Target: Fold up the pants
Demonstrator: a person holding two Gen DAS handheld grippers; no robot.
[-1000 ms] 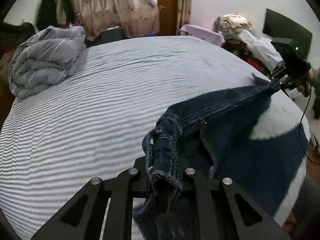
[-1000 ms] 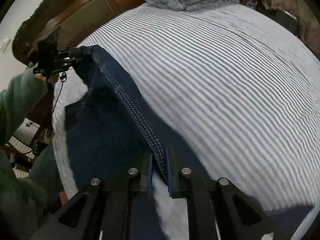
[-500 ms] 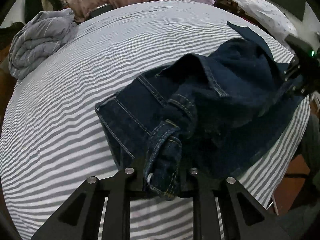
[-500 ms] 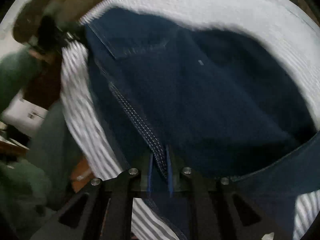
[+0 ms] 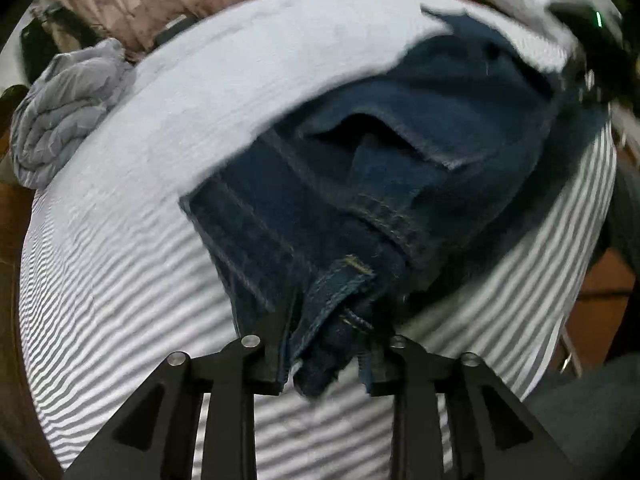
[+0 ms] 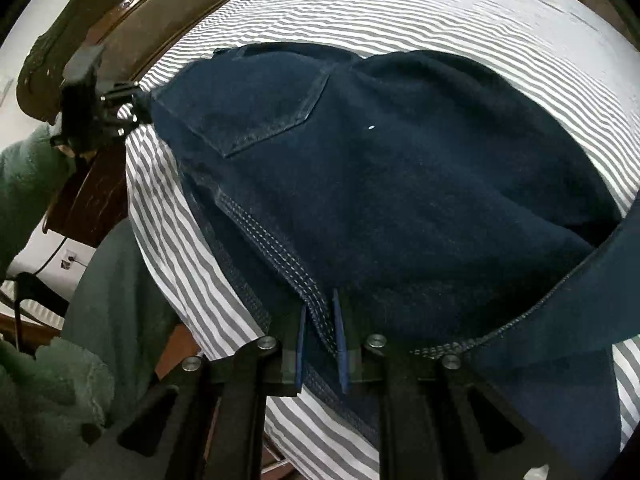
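Between the fingers of your left gripper sits a bunched wad of waistband from the dark blue jeans; the jaws are clamped on it, belt-loop stitching showing just above the tips. From there the denim spreads away in a loose heap across the striped bedsheet, folded over on itself, with an open pocket or fly gap near the middle. This view is motion-blurred toward the far side.

Your right gripper is closed on a double-stitched seam of the same jeans, the blue-edged finger pads pinching the seam edge. Beyond it the denim lies wide on the striped bedsheet, back pocket facing up, one flap trailing off to the right.

At the jeans' far left corner in the right wrist view, the left gripper holds the fabric, a green sleeve behind it. A folded grey quilt rests on the bed, well apart from the jeans.
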